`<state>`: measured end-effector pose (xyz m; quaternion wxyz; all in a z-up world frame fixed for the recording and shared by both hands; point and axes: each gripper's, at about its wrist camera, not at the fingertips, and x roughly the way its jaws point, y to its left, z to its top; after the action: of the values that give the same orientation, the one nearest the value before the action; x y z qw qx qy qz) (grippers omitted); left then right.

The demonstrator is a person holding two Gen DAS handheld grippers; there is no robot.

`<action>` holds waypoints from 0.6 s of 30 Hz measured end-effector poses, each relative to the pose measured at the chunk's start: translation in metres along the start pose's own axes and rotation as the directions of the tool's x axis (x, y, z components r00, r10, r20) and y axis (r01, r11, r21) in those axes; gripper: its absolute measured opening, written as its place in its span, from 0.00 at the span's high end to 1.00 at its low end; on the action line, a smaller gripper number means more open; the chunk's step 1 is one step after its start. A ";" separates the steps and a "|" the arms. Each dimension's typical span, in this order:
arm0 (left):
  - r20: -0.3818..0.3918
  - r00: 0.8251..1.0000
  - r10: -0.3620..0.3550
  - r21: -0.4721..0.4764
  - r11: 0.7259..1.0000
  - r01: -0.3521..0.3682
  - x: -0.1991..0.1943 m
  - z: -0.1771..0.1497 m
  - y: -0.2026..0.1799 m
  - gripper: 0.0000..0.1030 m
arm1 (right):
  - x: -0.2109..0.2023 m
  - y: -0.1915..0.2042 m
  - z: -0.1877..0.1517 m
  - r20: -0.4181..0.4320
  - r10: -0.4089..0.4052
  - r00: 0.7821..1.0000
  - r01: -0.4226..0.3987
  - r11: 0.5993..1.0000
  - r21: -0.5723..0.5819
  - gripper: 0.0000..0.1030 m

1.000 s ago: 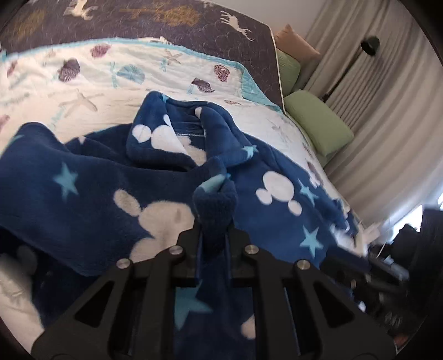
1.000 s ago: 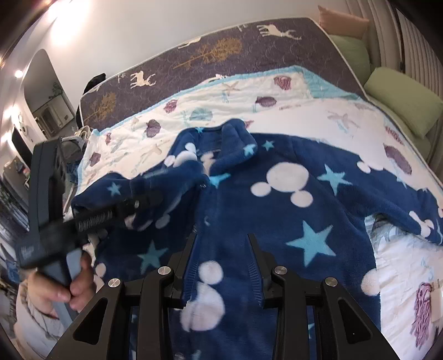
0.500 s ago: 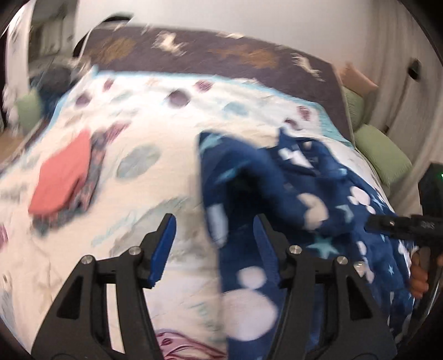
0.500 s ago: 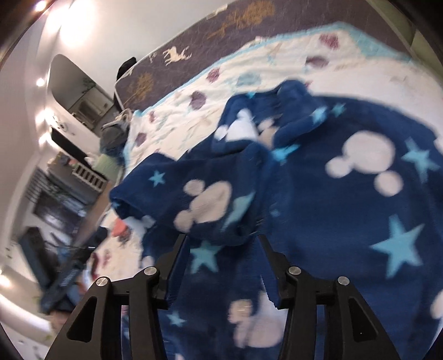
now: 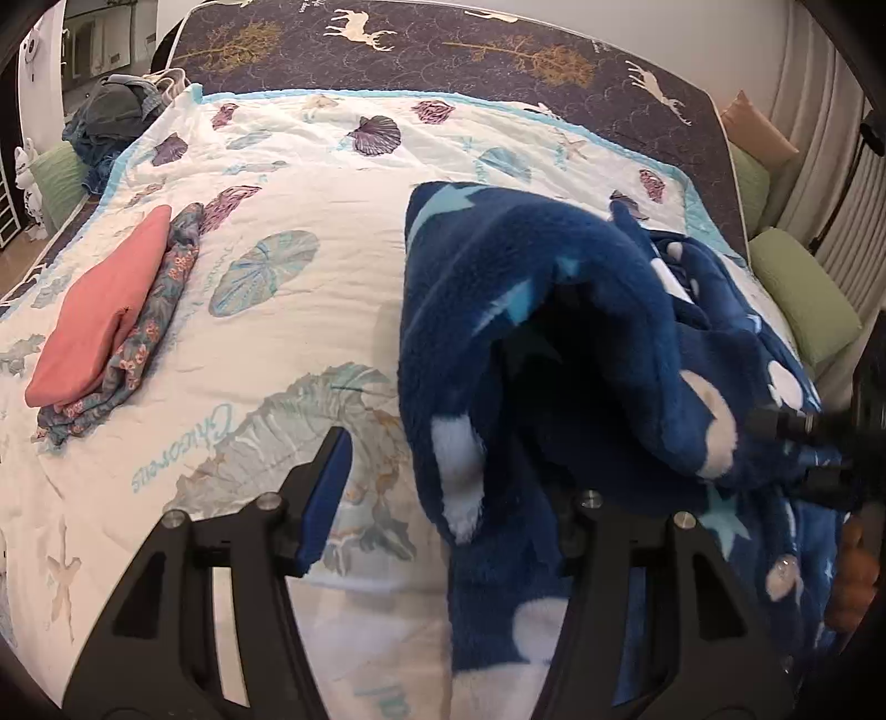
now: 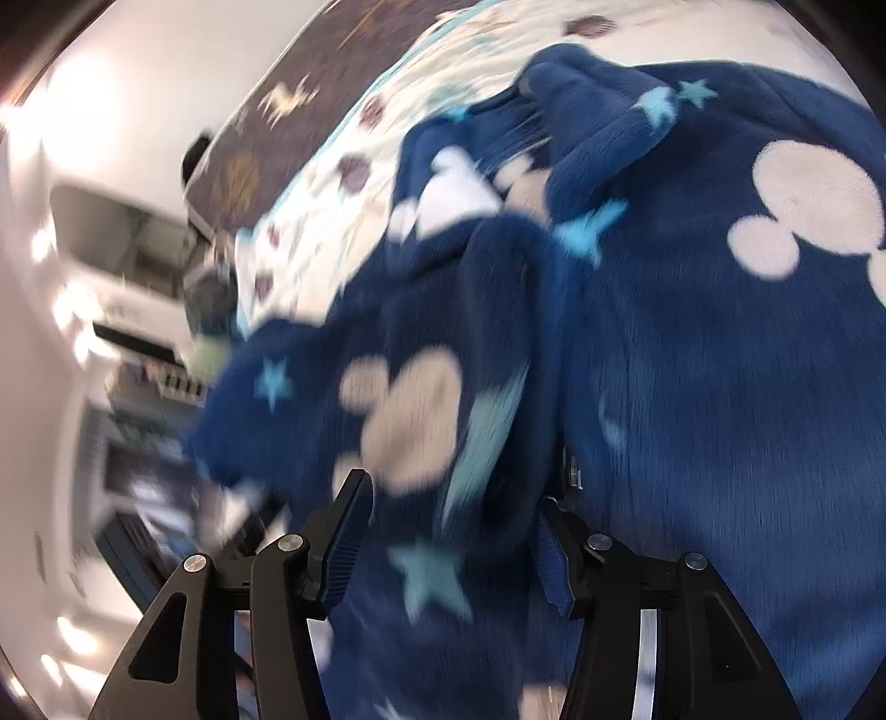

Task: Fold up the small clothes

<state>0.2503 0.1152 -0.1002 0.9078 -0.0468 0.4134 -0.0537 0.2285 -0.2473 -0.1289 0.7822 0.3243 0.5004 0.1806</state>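
Both claws gape: blue fleece garment (image 5: 554, 310) drapes the left gripper's (image 5: 448, 493) right finger; right gripper (image 6: 451, 534), just opening, straddles a fold unpinched.

Both hand-held grippers, left (image 5: 443, 498) and right (image 6: 448, 531), let go of the fleece garment (image 5: 554, 332) (jaws just opening).

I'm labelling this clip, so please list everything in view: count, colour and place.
Fleece garment: one, navy with stars, bed's right side.
Folded clothes: two, pink on floral, bed's left side.
Quilt: one, white with shells, over the bed.
Mattress: one, dark with deer, under the quilt.
Cushions: two or more, green, right of the bed.
Left gripper: black, open, fleece between its jaws.
Right gripper: black, open, just been opening, over the fleece.
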 end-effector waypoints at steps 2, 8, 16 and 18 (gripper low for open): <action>0.000 1.000 0.026 -0.004 1.000 -0.026 0.002 0.000 0.000 0.43 | -0.001 0.007 0.009 0.074 -0.016 0.997 0.017 1.000 -0.005 0.48; 0.020 0.996 0.082 -0.020 0.996 -0.082 0.000 0.001 0.012 0.43 | -0.022 0.027 0.024 0.173 -0.054 0.983 0.066 0.996 -0.063 0.92; 0.029 0.997 0.078 0.038 0.996 -0.079 -0.004 -0.006 -0.001 0.39 | -0.124 0.006 0.040 0.414 -0.199 0.888 0.277 0.951 -0.137 0.91; 0.033 0.996 0.083 0.079 0.993 -0.086 -0.004 -0.009 -0.011 0.39 | -0.122 -0.023 0.047 0.373 -0.241 0.896 0.294 0.951 -0.092 0.91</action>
<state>0.2396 0.1047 -0.1016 0.9164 0.0065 0.3989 -0.0311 0.2169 -0.3534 -0.0500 0.8990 0.2218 0.3749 0.0452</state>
